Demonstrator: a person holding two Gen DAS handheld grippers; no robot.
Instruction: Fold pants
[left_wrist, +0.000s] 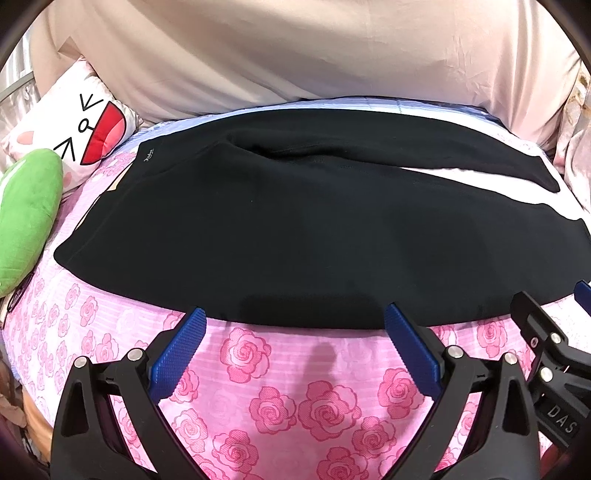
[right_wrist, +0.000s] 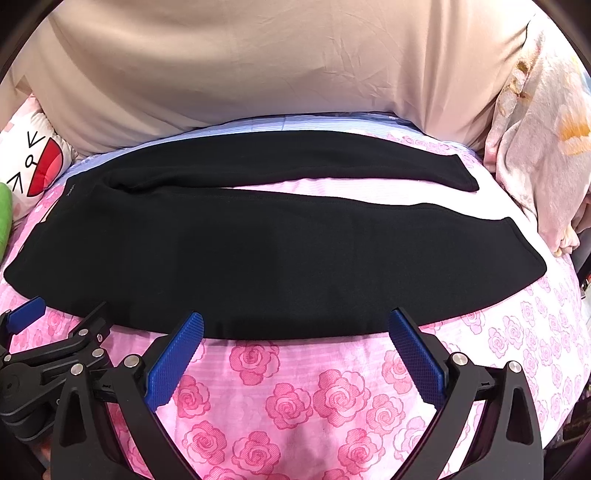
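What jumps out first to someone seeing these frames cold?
The black pants spread flat across the pink rose-print bedsheet, waistband left, both legs running right with a gap between them. Next, both open grippers, left gripper and right gripper, poised at the near edge. A cartoon-face pillow sits far left.

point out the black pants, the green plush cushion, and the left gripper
Black fabric pants (left_wrist: 229, 236): left wrist view, on the seat area.
Green plush cushion (left_wrist: 26, 214): left wrist view, on its middle.
Left gripper (left_wrist: 295, 325): left wrist view, midway between blue fingertips.

"DAS" on right tongs (left_wrist: 561, 417), tiny unreadable logo on pants (left_wrist: 149, 152)
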